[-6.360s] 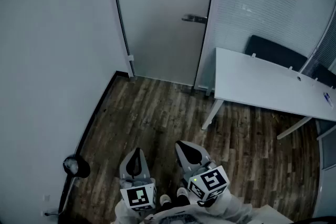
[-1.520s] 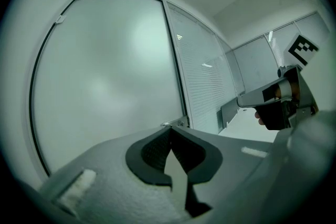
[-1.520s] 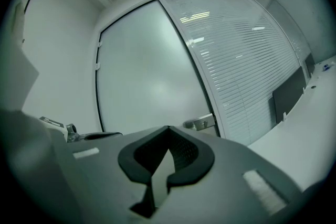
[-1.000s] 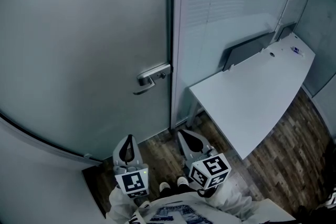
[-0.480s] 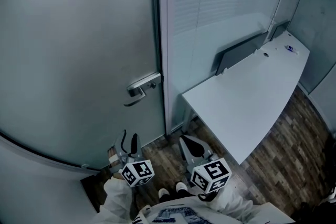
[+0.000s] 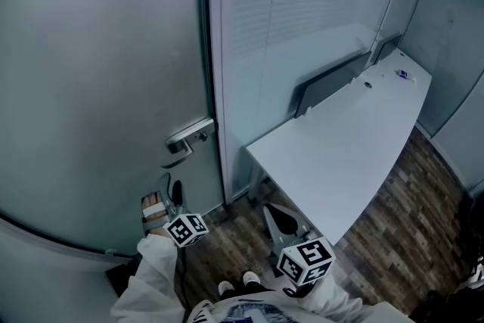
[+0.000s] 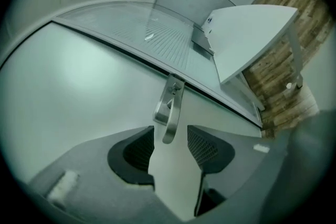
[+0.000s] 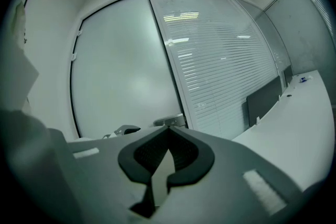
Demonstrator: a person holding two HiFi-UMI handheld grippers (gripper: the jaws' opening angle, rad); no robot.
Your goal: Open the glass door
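White desk [image 6: 340,151] on dark plank floor [image 6: 401,219], small item [image 6: 403,75] atop

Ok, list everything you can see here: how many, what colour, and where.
door: one, frosted grey, left of the head view, closed
door handle: one, silver, at the door's right edge
glass wall with blinds: one, pale grey, right of the door
desk: one, white, against that wall
panel: one, dark grey, along the desk's far edge
floor: dark wood planks, under the desk
shoes: two, white, bottom of the head view
left gripper: grey, just below the handle, open; jaws have just been opening, nothing gripped
right gripper: grey, low beside the desk, shut, empty
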